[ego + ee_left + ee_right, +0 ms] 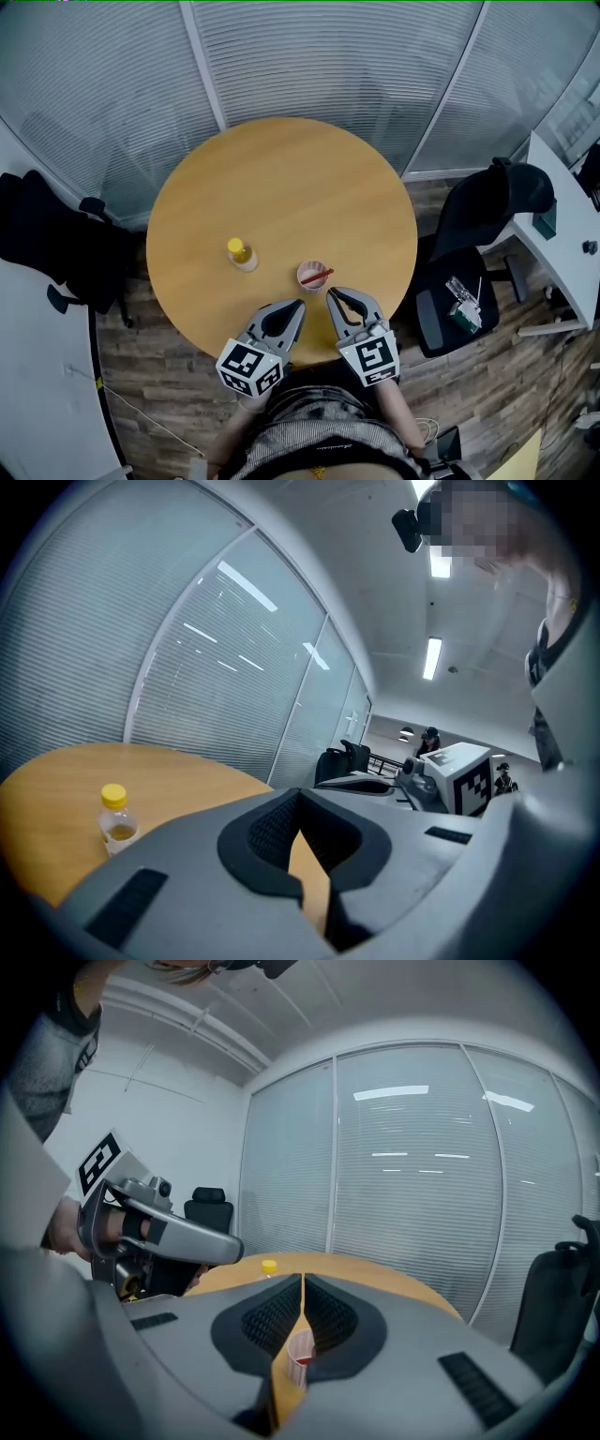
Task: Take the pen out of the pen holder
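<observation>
A small pink-and-white cup, the pen holder (311, 276), stands on the round wooden table (281, 187) near its front edge. A red pen (319, 275) lies slanted across its mouth. My left gripper (299, 304) is shut and empty, its tip just in front of the cup and to its left. The right gripper (331, 294) is also shut and empty, close to the cup's right side. In the right gripper view the pen holder (298, 1357) shows through the slit below the closed jaws of the right gripper (302, 1283). The left gripper (298, 794) view does not show the cup.
A small bottle with a yellow cap (241, 253) stands left of the cup, also seen as the bottle (114, 817). A black office chair (478, 244) and a white desk (562, 216) are to the right. Dark bags (52, 244) lie at the left. Glass walls with blinds (328, 66) stand behind the table.
</observation>
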Tool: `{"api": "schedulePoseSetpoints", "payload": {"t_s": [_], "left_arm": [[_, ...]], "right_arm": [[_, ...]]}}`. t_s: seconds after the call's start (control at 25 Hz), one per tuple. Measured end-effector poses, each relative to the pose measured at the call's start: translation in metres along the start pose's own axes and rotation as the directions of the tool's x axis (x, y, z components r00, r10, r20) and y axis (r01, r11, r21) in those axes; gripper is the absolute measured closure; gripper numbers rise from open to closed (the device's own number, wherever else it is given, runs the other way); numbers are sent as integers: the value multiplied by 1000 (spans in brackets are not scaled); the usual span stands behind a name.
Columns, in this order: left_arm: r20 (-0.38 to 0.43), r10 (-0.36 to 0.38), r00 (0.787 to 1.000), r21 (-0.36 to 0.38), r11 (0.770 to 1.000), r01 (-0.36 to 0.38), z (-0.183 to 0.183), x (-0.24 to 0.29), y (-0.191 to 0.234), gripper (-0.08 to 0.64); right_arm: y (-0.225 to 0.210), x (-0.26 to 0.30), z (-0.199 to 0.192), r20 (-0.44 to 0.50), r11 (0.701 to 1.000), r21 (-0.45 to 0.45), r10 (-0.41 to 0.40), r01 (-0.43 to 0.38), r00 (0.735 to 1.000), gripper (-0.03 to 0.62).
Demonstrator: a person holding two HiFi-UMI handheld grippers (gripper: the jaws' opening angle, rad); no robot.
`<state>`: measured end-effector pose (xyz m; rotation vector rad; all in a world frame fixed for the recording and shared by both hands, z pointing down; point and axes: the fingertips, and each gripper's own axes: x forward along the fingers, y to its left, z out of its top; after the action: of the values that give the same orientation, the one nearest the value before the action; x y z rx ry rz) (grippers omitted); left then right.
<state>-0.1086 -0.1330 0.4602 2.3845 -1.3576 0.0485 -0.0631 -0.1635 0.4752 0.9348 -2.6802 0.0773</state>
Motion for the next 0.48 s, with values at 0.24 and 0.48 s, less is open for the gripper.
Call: {"api": "schedulePoseSetpoints", "payload": {"t_s": [0.24, 0.48], "left_arm": [[-30, -28, 999, -13, 1000, 28, -5, 8, 4, 555], [-45, 9, 999, -38, 999, -11, -7, 14, 18, 555]], "right_arm": [[-9, 12, -17, -48, 1000, -15, -16, 15, 999, 568], [-16, 33, -34, -90, 1000, -12, 11, -12, 996, 568]]}}
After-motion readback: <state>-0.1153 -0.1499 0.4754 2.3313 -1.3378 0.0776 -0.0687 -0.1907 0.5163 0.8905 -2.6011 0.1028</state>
